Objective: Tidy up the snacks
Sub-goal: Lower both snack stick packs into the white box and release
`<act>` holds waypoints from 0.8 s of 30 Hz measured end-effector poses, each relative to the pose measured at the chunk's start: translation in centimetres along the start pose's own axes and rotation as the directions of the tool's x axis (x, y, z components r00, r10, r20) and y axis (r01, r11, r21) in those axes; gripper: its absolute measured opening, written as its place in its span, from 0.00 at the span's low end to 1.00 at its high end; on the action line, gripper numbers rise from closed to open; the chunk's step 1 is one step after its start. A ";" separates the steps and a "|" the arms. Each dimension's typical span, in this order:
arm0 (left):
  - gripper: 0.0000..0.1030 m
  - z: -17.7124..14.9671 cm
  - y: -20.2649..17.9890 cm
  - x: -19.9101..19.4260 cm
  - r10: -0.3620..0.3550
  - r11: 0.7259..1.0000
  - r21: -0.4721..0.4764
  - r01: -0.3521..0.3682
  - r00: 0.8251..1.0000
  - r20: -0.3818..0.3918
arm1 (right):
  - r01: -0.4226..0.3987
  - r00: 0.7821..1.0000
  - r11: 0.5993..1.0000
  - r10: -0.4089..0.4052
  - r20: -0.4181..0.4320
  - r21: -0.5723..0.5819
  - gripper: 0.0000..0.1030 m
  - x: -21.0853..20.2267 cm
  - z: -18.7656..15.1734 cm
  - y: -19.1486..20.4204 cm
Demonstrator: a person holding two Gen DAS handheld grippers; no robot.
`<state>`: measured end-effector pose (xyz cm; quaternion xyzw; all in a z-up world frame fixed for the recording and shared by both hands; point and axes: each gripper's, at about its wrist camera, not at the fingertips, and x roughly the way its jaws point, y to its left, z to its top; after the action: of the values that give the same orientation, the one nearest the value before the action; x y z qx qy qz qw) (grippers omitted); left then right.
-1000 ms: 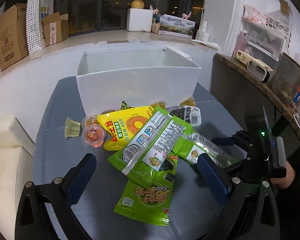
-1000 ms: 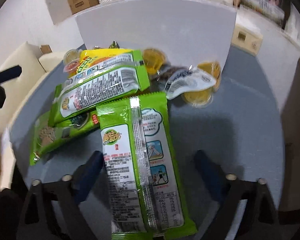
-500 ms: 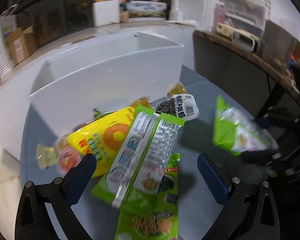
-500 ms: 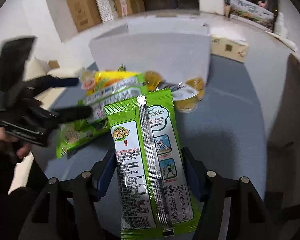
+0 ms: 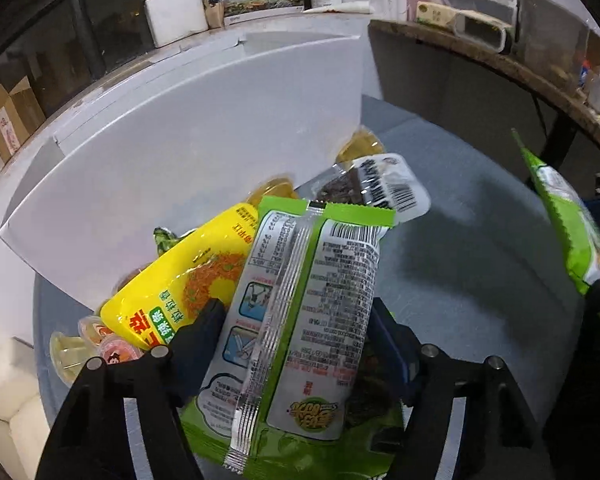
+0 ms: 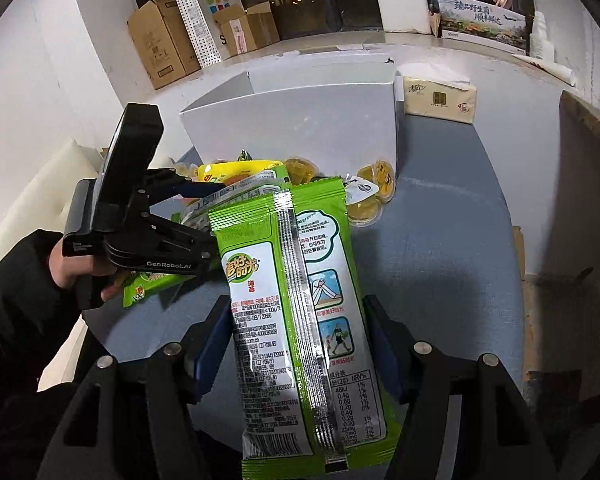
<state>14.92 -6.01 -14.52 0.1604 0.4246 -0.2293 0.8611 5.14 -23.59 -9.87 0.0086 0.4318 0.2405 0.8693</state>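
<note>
My left gripper (image 5: 296, 332) is shut on a green seaweed snack packet (image 5: 300, 320), its back label facing up, above the snack pile. My right gripper (image 6: 300, 340) is shut on a second green seaweed packet (image 6: 300, 320), held raised over the table; it shows at the right edge of the left wrist view (image 5: 568, 224). A yellow snack bag (image 5: 188, 280), a clear dark-snack packet (image 5: 376, 188) and jelly cups (image 5: 80, 344) lie in front of the white box (image 5: 180, 128). The left gripper shows in the right wrist view (image 6: 204, 216).
The grey table (image 6: 452, 240) carries the white open box (image 6: 300, 116) at the back. A tissue pack (image 6: 440, 96) sits right of the box. Cardboard boxes (image 6: 160, 40) stand on the sill behind. A wooden shelf (image 5: 500, 60) runs along the right.
Both grippers closed on green seaweed packets. The right one lifted its packet off the table; the left one moved in toward the pile and gripped its packet.
</note>
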 end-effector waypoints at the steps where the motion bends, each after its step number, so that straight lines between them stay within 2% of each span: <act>1: 0.72 -0.1 -0.1 -0.2 0.006 1.000 0.008 -0.007 1.000 0.006 | -0.001 1.000 1.000 0.001 0.003 0.000 0.67 -0.1 -0.1 0.0; 3: 0.72 -0.2 -0.1 -1.0 0.033 0.999 0.011 -0.033 0.999 0.017 | -0.004 1.000 1.000 0.004 0.014 0.000 0.67 -0.4 -0.1 0.0; 6: 0.72 -0.2 0.5 -3.2 0.035 0.998 -0.048 -0.032 0.997 0.062 | -0.007 0.999 1.000 0.007 0.045 0.003 0.67 -1.1 0.6 0.1; 10: 0.72 1.0 2.8 -7.7 0.050 0.979 -0.205 -0.014 0.984 0.169 | 0.001 0.995 1.000 -0.002 0.098 0.014 0.67 -1.7 3.1 0.3; 13: 0.72 3.3 5.8 -9.8 0.087 0.934 -0.357 -0.007 0.974 0.210 | 0.021 0.988 0.999 -0.026 0.154 0.034 0.67 -1.8 6.9 0.4; 17: 0.72 7.0 9.7 -10.6 0.158 0.854 -0.520 -0.012 0.958 0.238 | 0.011 0.978 0.991 -0.039 0.207 0.133 0.67 -0.7 13.4 -0.5; 21: 0.72 10.6 12.4 -8.4 0.181 0.839 -0.544 -0.035 0.959 0.218 | 0.030 0.976 0.983 -0.068 0.207 0.183 0.67 2.3 19.2 -1.4; 24: 0.72 12.2 14.4 -6.0 0.142 0.822 -0.570 -0.009 0.971 0.190 | 0.034 0.981 0.974 -0.076 0.178 0.225 0.67 5.1 22.6 -2.6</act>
<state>27.35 1.92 -1.35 -0.1118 0.3668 -0.0755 0.9204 25.87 -19.34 -0.08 0.1153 0.3731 0.1650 0.9057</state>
